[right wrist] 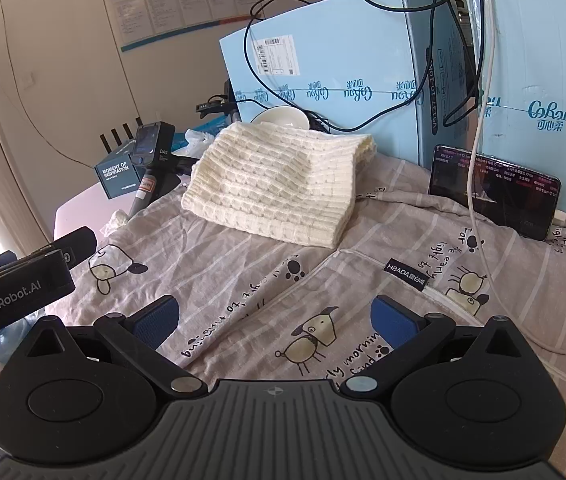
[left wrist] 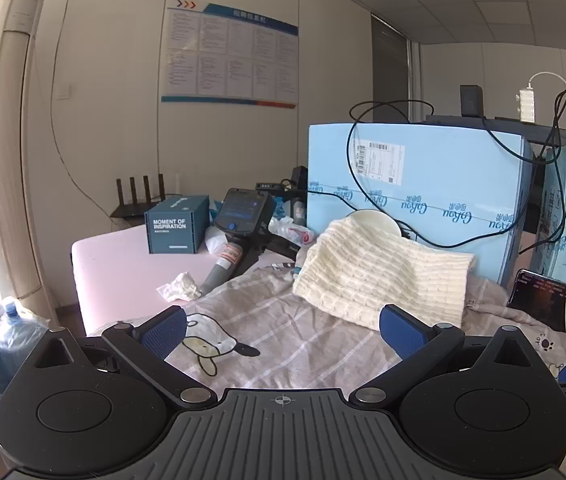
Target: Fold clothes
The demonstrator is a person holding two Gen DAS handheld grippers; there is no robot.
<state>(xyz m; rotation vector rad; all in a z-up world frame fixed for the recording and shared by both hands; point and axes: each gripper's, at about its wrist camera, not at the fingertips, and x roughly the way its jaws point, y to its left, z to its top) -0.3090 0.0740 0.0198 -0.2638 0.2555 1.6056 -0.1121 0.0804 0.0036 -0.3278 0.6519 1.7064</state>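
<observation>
The cream knitted sweater [right wrist: 283, 184] lies folded in a thick pad on the patterned bedsheet [right wrist: 211, 276], just in front of the blue box [right wrist: 323, 60]. It looks soft, light and stretchy, likely to sag, so a near corner hem seems the best hold. The left gripper [left wrist: 281, 330] and right gripper [right wrist: 275, 322] hover level, short of the sweater, both spread wide and empty.

Sweater [right wrist: 283, 184] on bedsheet [right wrist: 243, 280], phone [right wrist: 495, 192] rt.
</observation>
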